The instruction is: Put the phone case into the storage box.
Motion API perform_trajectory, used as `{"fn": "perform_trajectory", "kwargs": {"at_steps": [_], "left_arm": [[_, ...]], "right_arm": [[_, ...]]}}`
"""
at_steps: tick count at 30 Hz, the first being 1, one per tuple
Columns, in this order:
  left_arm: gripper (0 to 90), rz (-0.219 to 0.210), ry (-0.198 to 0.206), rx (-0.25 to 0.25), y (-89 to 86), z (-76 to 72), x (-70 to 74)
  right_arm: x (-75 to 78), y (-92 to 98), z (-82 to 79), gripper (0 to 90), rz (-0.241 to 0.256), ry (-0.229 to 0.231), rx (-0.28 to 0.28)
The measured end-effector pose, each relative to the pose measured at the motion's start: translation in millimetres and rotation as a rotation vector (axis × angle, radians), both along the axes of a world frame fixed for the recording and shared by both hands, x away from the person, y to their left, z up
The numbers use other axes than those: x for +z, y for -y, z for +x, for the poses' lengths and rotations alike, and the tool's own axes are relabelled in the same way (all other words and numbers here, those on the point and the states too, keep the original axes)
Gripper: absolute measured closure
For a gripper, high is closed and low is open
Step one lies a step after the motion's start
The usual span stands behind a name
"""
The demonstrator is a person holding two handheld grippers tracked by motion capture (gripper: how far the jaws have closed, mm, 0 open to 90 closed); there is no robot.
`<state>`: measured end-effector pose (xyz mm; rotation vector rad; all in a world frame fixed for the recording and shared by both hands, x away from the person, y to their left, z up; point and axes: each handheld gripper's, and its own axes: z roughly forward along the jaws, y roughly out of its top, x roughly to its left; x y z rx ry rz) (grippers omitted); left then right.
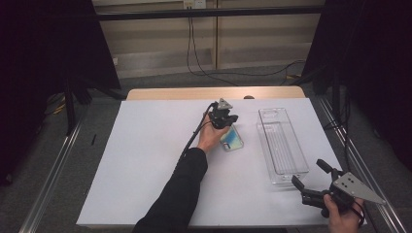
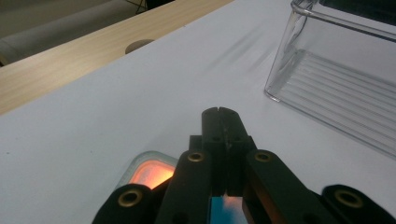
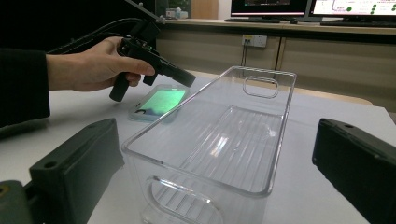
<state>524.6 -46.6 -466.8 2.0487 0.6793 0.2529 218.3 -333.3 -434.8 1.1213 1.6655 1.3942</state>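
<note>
No legible txt, labels, brands or nos. on anything.

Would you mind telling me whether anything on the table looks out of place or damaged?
Nothing stands out. The phone case lies flat on the white sheet, and the clear bin stands upright and empty beside it, with no visible cracks.

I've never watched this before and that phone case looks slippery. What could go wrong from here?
The left gripper hovers shut over the phone case, which lies flat on the white sheet. Its thin edge may be hard to pinch, so it might slide away. The clear bin stands close by; a push could knock the case against it. The right gripper, open near the bin's end, might nudge it.
</note>
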Motion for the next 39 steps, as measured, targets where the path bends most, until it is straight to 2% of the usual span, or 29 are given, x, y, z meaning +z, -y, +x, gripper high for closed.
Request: {"fn": "perform_trajectory", "kwargs": {"at_steps": [6, 12, 14, 17, 18, 19, 21, 23, 26, 33, 39], "left_arm": [[90.0, 0.029, -0.018, 0.011, -5.6, 6.5, -2.3], [90.0, 0.031, -0.005, 0.010, -4.7, 9.5, -1.6], [90.0, 0.049, -0.010, 0.008, -3.3, 11.5, -2.2], [90.0, 0.046, -0.020, 0.014, -3.3, 14.2, -3.2], [90.0, 0.027, -0.042, 0.022, -3.5, 14.8, -3.9], [90.0, 0.027, -0.044, 0.023, -3.0, 14.9, -4.8], [89.7, 0.067, -0.032, 0.005, -1.6, 14.6, -6.8], [89.6, 0.068, -0.032, 0.010, -1.7, 15.2, -6.9], [89.6, 0.095, -0.019, 0.002, -0.3, 14.2, -6.0], [90.0, 0.120, -0.025, -0.016, -3.4, 13.4, -3.3], [90.0, 0.124, -0.031, -0.015, -5.7, 13.3, -2.5]], "right_arm": [[-0.1, 0.2, 0.0, 0.4, 0.001, 0.001, 0.001], [0.1, 0.1, 0.2, 0.4, 0.004, 0.000, -0.002], [0.1, 0.1, 0.0, 0.4, 0.003, 0.001, -0.001], [0.1, 0.2, -0.1, 0.4, 0.002, 0.002, -0.002], [0.1, 0.4, -0.2, 0.4, 0.000, 0.002, -0.001], [0.0, 0.5, -0.1, 0.4, 0.000, 0.003, 0.001], [0.0, 0.4, -0.1, 0.4, 0.005, 0.001, -0.002], [0.0, 0.8, -0.2, 0.4, 0.000, 0.002, 0.000], [0.0, 0.3, 0.1, 0.4, 0.004, 0.001, -0.001], [0.0, 0.4, -0.3, 0.4, -0.002, 0.002, 0.000], [0.1, 0.5, -0.1, 0.4, -0.004, 0.001, 0.001]]}}
